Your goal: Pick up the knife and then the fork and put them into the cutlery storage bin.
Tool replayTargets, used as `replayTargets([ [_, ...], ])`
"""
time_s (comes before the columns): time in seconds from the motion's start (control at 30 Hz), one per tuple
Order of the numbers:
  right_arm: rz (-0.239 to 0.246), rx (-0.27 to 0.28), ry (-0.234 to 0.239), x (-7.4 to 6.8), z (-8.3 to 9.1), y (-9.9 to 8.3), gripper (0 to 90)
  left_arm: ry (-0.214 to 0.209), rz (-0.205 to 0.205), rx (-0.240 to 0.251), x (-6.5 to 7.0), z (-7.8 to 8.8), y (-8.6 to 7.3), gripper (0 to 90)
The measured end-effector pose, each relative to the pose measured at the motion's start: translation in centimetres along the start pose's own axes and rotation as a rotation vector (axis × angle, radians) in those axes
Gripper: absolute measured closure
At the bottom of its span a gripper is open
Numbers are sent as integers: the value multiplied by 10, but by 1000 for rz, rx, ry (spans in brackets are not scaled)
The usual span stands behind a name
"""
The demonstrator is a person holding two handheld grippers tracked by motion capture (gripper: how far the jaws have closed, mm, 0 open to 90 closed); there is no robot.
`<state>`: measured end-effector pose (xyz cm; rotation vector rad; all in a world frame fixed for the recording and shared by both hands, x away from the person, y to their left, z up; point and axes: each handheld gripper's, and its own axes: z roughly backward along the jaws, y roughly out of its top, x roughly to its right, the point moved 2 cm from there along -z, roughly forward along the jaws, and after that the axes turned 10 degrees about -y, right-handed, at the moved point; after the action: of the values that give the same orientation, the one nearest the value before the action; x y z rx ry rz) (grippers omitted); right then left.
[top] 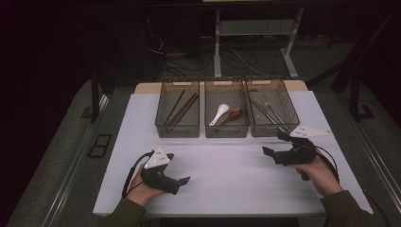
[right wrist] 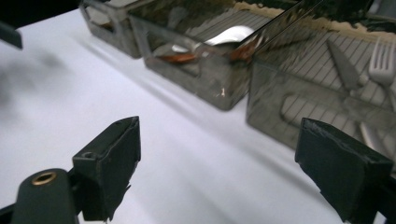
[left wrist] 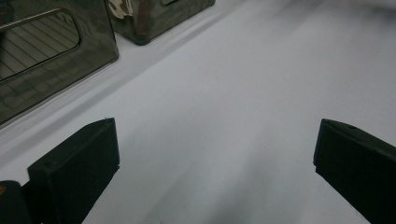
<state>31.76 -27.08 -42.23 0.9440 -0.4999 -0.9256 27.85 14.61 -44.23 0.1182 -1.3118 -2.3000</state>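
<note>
your right gripper (top: 273,144): jaws wide apart, nothing between them. in the right gripper view the gap shows just bare white table (right wrist: 196,168). it sits low over the table, right in front of the right-hand basket (top: 273,113), jaws pointing left across the table. your hand grips its body from below right, cable looping off to the right.

your left gripper (top: 178,172): also wide apart and empty (left gripper view shows plain white surface between the black jaws). it rests near the table's front-left edge, jaws pointing right, well apart from the baskets. grey three-cornered plate faces up.

nearest things to your right gripper: the fork (right wrist: 384,65) and knife (right wrist: 344,59) lie flat inside the right-hand basket, just behind its dark front wall, fork to the right of the knife in the right gripper view.

further out: the middle basket (top: 227,113) holds a white spoon (top: 220,114) and a reddish-brown spoon (top: 231,115), lying side by side, handles toward you. the left basket (top: 178,113) holds dark chopsticks (top: 181,108), laid diagonally. the three baskets stand in one row at the far side of the white table, touching or nearly so (can't tell which).
</note>
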Motion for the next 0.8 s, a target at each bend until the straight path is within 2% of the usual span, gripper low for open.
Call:
replayTargets([
  [0.1, 29, 0, -2, -5, 3, -9, 140, -2, 1, -1, 0, 1, 0, 0],
  [0.43, 15, -12, 28, -12, 13, -36, 140, -12, -5, 14, 0, 1, 0, 0],
  [0.6, -16, -11, 37, -10, 19, -44, 140, -15, -1, 19, 1, 1, 1, 0],
  [0.8, -5, -14, 36, -9, 24, -51, 140, -19, -1, 15, 0, 1, 0, 0],
])
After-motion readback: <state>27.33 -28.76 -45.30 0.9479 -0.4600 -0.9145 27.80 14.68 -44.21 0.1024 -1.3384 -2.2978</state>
